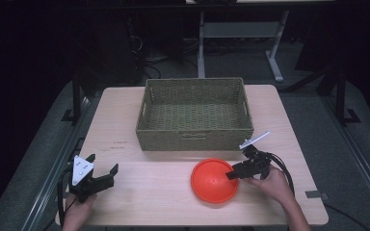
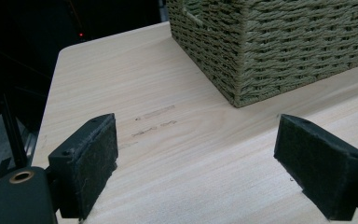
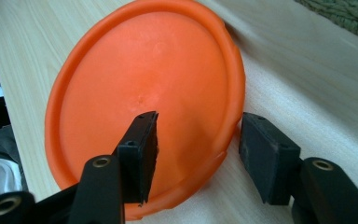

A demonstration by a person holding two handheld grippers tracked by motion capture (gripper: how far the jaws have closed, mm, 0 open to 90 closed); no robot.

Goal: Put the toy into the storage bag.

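Orange plate rim sits btwn right gripper pads, not yet pinched: close squarely on rim before lifting; left gripper wide open, idle.

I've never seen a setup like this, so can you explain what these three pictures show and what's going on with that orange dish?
A person sits at a wooden table holding a two-jaw gripper in each hand. One camera looks down from above; the other two ride on the grippers, looking along their black jaws. On the table stand a woven basket and an orange dish. The right gripper straddles the dish's rim, one jaw over the dish and one outside, not yet pressing. The left gripper is open over bare wood.
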